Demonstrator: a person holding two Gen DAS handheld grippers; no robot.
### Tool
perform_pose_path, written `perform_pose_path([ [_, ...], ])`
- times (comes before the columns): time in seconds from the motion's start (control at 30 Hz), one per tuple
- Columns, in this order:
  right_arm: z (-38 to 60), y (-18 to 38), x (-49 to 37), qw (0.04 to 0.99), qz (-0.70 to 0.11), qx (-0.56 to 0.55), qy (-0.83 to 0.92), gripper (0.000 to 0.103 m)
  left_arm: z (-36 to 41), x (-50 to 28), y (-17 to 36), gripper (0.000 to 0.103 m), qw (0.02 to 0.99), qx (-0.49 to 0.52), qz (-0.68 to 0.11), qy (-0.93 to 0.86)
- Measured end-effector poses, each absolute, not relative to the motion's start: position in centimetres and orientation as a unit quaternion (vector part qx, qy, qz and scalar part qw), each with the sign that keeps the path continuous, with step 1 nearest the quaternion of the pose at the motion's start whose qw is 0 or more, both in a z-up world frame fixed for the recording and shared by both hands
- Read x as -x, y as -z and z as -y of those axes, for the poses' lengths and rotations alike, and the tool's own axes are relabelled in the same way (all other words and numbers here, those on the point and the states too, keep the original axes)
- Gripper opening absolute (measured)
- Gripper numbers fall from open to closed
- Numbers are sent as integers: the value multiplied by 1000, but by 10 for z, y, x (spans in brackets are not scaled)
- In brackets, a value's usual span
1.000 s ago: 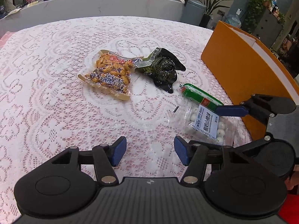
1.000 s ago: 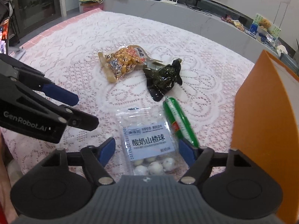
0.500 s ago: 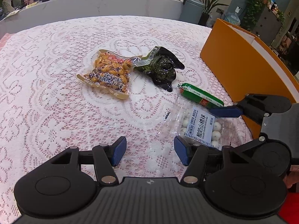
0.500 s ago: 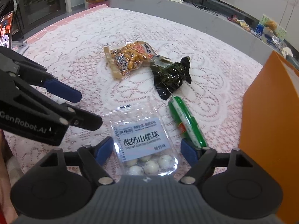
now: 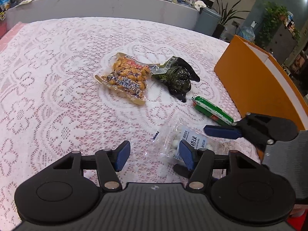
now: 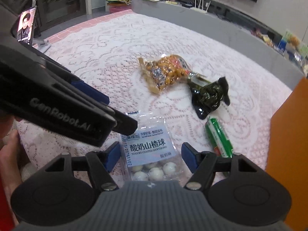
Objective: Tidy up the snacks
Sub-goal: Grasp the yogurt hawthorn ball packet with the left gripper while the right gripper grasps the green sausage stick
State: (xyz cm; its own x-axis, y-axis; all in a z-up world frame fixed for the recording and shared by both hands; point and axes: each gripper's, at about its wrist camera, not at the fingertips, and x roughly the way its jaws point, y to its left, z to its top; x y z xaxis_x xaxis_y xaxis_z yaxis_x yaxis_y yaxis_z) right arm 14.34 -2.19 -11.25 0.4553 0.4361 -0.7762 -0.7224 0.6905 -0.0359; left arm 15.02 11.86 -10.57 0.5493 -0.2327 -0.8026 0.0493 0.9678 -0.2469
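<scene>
On the lace tablecloth (image 5: pixel 57 96) all four snacks lie loose; none visibly in the orange box (image 5: pixel 256 80) yet. My right gripper (image 6: pixel 151 155) straddles the yogurt-coated hawthorn ball packet (image 6: pixel 148 150), jaws just closing in, pads not yet pressing. Left gripper (image 5: pixel 154 155) is half open, empty. Peanut packet (image 5: pixel 127 79), dark seaweed packet (image 5: pixel 178 78) and green sausage (image 5: pixel 211 110) remain.
</scene>
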Motion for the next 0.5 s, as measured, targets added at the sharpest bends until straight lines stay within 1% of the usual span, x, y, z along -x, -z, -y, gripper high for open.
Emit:
perform_pose_path([
  [0.03, 25, 110, -143, 836, -387, 180, -345, 72, -118, -149, 105, 69, 875, 98, -467, 85],
  [0.17, 43, 96, -144, 851, -379, 148, -333, 78, -114, -145, 100, 71, 880, 98, -454, 104],
  [0.27, 54, 90, -140, 864, -373, 159, -299, 76, -115, -145, 100, 71, 877, 103, -457, 108],
  [0.3, 57, 90, -140, 867, -374, 172, -280, 73, -115, -146, 101, 71, 875, 104, -459, 108],
  [0.33, 60, 90, -142, 871, -377, 180, -258, 66, -115, -146, 102, 71, 873, 106, -463, 111],
  [0.4, 67, 92, -149, 876, -389, 174, -224, 60, -114, -146, 104, 71, 865, 118, -471, 124],
  [0.43, 72, 93, -156, 878, -397, 162, -210, 57, -113, -146, 105, 71, 860, 127, -475, 134],
  [0.5, 74, 96, -164, 883, -399, 158, -190, 56, -111, -146, 107, 71, 851, 145, -484, 145],
])
